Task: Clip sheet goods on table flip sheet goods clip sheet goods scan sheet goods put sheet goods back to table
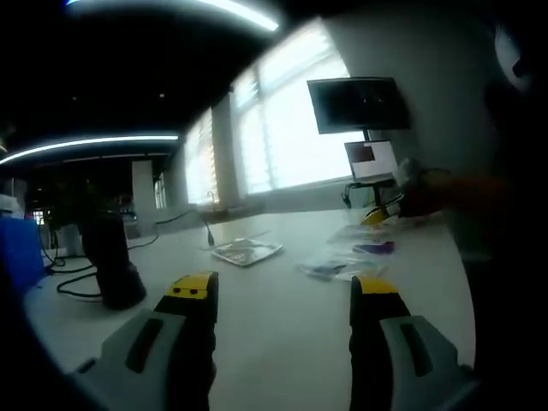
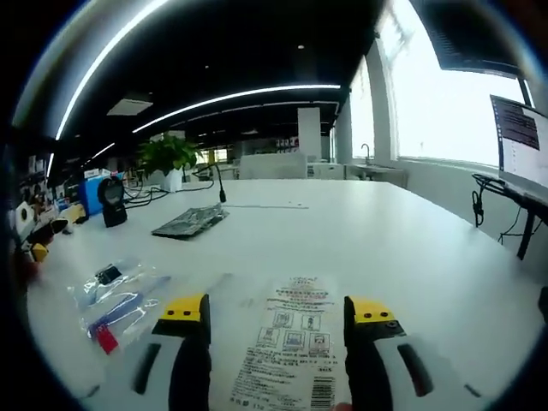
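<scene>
In the left gripper view the left gripper (image 1: 283,295) hangs spread and empty over the table (image 1: 282,342), while in the right gripper view the right gripper (image 2: 276,310) straddles a printed sheet pack (image 2: 291,342) lying flat, jaws wide, so nothing seems clipped yet

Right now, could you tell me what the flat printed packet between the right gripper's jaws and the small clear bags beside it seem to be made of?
The flat printed packet looks like thin clear plastic film over a white label: the pale table shows through its edges, and black print covers it. The small clear bags appear to be glossy transparent plastic, with wrinkles, glints and blue and red contents showing through.
</scene>
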The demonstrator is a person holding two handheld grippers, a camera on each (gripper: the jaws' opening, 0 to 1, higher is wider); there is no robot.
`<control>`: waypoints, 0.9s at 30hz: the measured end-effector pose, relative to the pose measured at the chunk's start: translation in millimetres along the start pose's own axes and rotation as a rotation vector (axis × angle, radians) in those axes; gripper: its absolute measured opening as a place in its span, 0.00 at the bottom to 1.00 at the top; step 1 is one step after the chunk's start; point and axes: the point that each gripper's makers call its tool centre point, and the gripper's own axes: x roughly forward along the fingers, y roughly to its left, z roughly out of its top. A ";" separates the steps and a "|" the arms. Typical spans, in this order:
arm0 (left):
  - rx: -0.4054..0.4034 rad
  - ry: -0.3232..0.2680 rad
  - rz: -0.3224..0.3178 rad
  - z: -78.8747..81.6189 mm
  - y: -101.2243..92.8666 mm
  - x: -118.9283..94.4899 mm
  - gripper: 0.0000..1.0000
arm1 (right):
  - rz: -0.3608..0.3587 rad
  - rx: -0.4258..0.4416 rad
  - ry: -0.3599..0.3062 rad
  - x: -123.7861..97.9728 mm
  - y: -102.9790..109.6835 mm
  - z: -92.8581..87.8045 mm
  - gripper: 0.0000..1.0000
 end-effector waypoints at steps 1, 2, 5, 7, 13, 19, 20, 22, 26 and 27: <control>0.001 0.000 0.000 0.0 0.0 0.1 0.55 | 0.002 -0.007 0.002 -0.1 -1.5 0.7 0.57; 0.001 0.000 0.001 0.0 0.1 0.1 0.55 | 0.005 -0.012 0.002 -0.4 -3.7 2.4 0.57; -0.002 -0.001 0.004 0.1 1.1 0.2 0.55 | 0.007 -0.027 0.002 0.5 -9.4 7.1 0.56; -0.003 -0.001 0.005 -0.1 1.5 0.3 0.55 | 0.010 -0.031 0.002 1.4 -13.7 9.3 0.54; -0.004 -0.003 0.005 0.1 1.8 0.5 0.55 | 0.031 -0.011 0.015 7.3 -23.6 13.8 0.50; -0.005 -0.008 0.003 1.0 1.6 0.4 0.55 | 0.050 -0.041 0.043 12.3 -33.5 15.0 0.50; -0.005 -0.007 0.004 0.6 2.0 0.5 0.55 | 0.054 -0.054 0.051 13.4 -35.1 14.8 0.50; -0.006 -0.006 0.003 0.2 2.4 0.5 0.55 | 0.060 -0.076 0.070 14.6 -37.6 13.9 0.49; -0.006 -0.003 0.004 -0.6 2.6 0.8 0.54 | 0.077 -0.059 0.076 13.4 -41.7 15.9 0.48; -0.006 -0.003 0.004 -0.5 2.8 0.8 0.54 | 0.079 -0.056 0.075 13.2 -42.4 16.3 0.47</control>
